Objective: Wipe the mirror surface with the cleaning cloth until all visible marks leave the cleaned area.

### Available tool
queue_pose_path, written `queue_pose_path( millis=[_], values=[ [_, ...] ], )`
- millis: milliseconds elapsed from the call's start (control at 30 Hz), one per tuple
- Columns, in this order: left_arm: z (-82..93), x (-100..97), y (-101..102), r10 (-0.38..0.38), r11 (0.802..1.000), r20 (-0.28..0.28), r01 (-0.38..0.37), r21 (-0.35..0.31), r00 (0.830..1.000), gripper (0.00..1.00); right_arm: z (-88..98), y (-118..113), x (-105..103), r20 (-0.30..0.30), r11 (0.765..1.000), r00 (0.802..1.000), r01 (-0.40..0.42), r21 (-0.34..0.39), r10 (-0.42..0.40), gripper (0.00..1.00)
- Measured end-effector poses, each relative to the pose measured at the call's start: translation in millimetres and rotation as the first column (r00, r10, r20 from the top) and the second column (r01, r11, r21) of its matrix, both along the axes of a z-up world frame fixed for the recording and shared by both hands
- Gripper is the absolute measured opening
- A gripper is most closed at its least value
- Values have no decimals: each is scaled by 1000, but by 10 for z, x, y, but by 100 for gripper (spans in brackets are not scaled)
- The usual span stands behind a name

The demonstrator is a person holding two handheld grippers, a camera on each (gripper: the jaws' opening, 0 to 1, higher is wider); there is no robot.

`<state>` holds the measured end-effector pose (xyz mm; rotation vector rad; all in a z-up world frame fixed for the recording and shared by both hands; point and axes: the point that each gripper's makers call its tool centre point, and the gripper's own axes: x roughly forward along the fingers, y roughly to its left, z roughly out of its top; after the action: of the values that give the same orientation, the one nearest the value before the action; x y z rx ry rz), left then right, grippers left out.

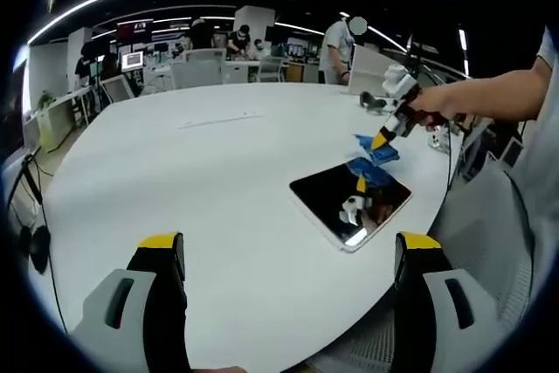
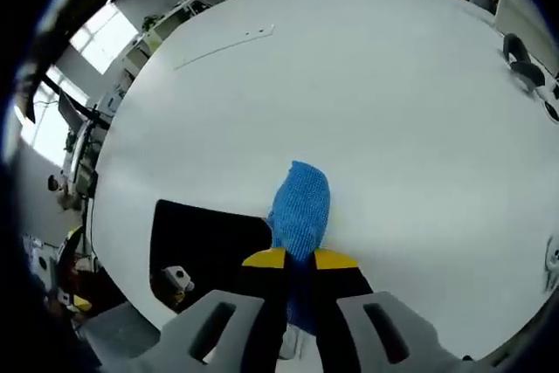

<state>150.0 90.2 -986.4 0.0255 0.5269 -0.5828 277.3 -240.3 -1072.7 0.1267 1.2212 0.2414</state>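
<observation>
A dark rectangular mirror [image 1: 349, 205] lies flat on the white table [image 1: 201, 198] near its right edge. In the left gripper view my right gripper [image 1: 383, 139] hangs over the mirror's far corner, shut on a blue cleaning cloth [image 1: 376, 152] that drapes down to that corner. My left gripper [image 1: 293, 251] stands open above the near table, well short of the mirror, nothing between its fingers. In the right gripper view the blue cloth [image 2: 300, 211] hangs from my shut right gripper [image 2: 300, 259], beside the mirror [image 2: 205, 246], which reflects the gripper.
A person's arm [image 1: 498, 98] holds the right gripper from the right. A thin pale strip [image 1: 220, 119] lies on the far table. Cables and black items [image 2: 522, 63] sit at one table edge. Desks, chairs and people stand beyond the table.
</observation>
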Motion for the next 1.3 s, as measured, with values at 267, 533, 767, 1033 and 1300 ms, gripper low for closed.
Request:
queue_pose_path(
  millis=[267,533,767,1033,1300],
  values=[
    [2,-3,6,4,1000,1,-4,-12,1000,99,-194,52,-96,-31,1000,999,13,-24,-14,3],
    [-44,-27,0,-8,1000,-11,8,-8,1000,99,-184,58,-103,-27,999,999,23,-39,-24,3],
    [-67,-33,-42,-25,1000,-19,25,-6,1000,99,-171,196,-125,-28,999,1000,10,-39,-12,3],
    [-78,-44,-74,-35,999,-22,35,-9,999,99,-158,328,-119,-29,999,1000,-4,-38,3,3],
    [-86,-61,-69,-33,999,-29,33,-6,999,99,-163,463,-107,-34,999,999,-30,-31,29,3]
  ],
)
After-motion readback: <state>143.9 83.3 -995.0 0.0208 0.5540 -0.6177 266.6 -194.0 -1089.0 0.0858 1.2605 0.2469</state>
